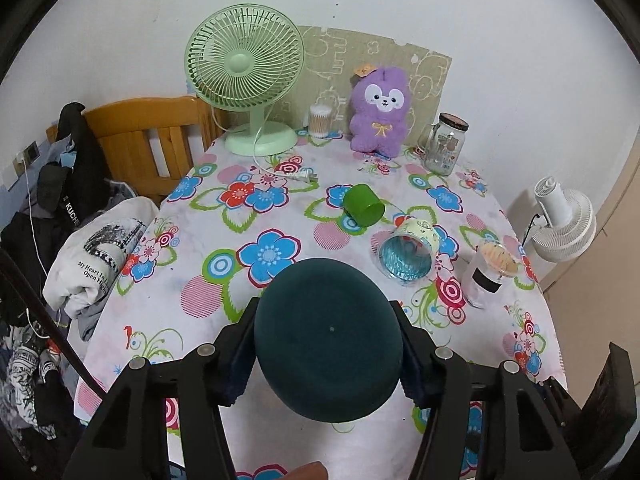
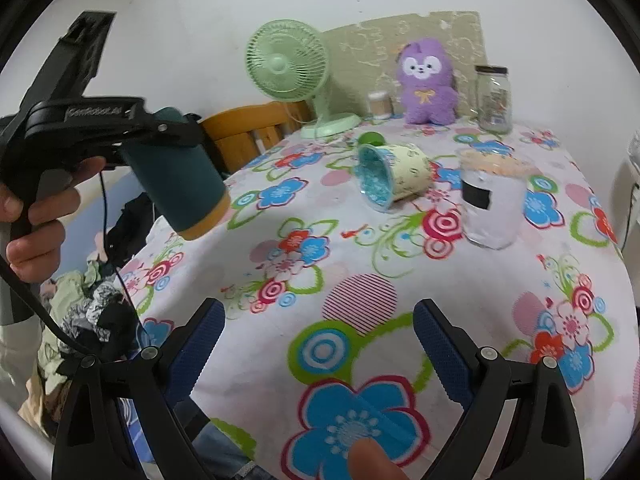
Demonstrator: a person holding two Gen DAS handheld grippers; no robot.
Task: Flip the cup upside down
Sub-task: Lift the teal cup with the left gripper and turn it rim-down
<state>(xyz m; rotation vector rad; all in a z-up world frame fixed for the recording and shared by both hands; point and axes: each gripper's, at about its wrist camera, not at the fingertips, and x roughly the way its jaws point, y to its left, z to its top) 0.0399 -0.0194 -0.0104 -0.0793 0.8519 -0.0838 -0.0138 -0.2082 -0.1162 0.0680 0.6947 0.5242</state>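
My left gripper [image 1: 326, 340] is shut on a dark teal cup [image 1: 328, 340], its flat base facing the left wrist camera. In the right wrist view the same teal cup [image 2: 180, 176] with an orange rim band is held in the air at the left, tilted mouth-down toward the table, above the table's left edge. My right gripper [image 2: 318, 344] is open and empty low over the near part of the flowered tablecloth [image 2: 360, 264].
A pale patterned cup [image 1: 408, 254] lies on its side mid-table, and a small green cup [image 1: 363, 204] lies behind it. A white container [image 1: 490, 274] stands at the right. A green fan [image 1: 246, 72], purple plush toy [image 1: 380, 108] and glass jar [image 1: 444, 144] stand at the back. A wooden chair [image 1: 152, 140] and clothes are at the left.
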